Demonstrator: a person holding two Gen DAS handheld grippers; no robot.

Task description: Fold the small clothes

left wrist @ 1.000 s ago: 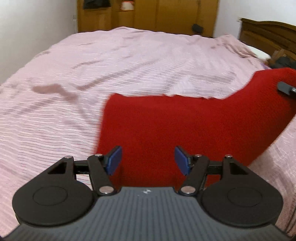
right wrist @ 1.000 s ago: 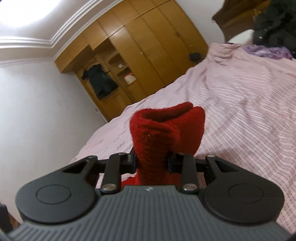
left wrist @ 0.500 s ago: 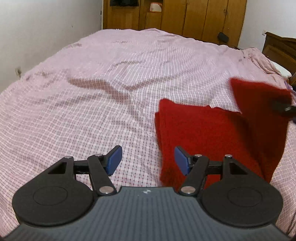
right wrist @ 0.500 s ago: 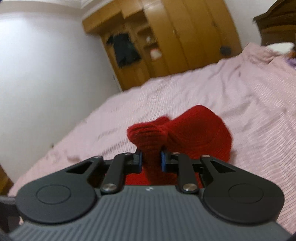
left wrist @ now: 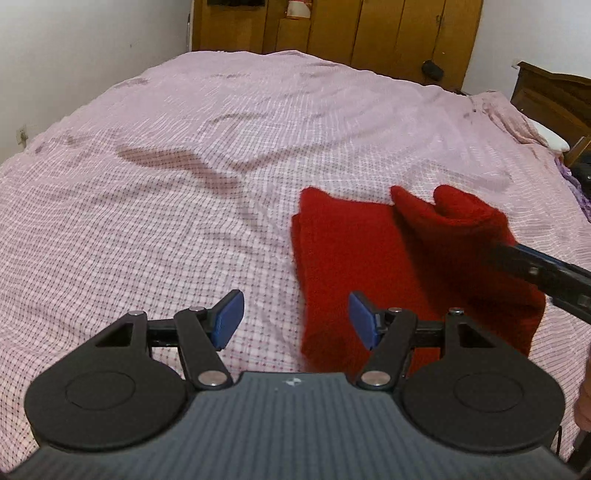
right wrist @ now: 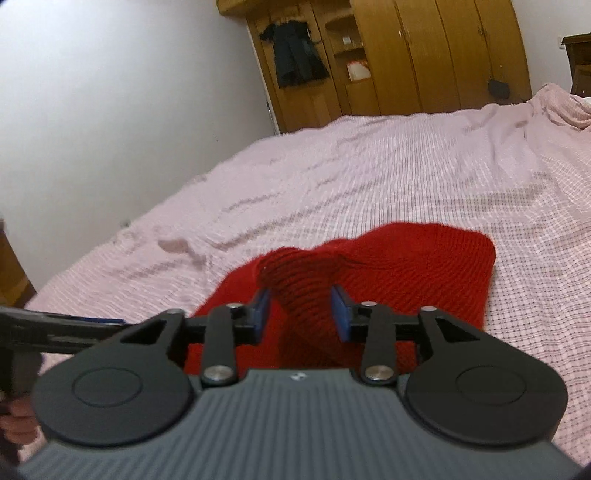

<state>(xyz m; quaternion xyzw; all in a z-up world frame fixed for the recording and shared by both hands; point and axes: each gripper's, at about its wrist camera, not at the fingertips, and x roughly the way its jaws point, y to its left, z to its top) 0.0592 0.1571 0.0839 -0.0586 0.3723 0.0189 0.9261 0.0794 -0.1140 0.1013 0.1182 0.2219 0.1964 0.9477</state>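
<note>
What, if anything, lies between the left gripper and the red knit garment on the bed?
Nothing visible. The left gripper hangs open over bare pink bedspread, with the red knit garment's near edge just by its right finger. The right gripper is opening around a raised fold of it.

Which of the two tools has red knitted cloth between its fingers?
The right tool: a bunched fold of the red garment sits between its opening fingers. The left tool is open over the pink bedsheet.

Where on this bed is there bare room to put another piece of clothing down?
Bare pink bedspread lies left of the red knit garment, toward the white wall, and beyond it toward the wardrobe. It is crowded around the garment, where both grippers work.
</note>
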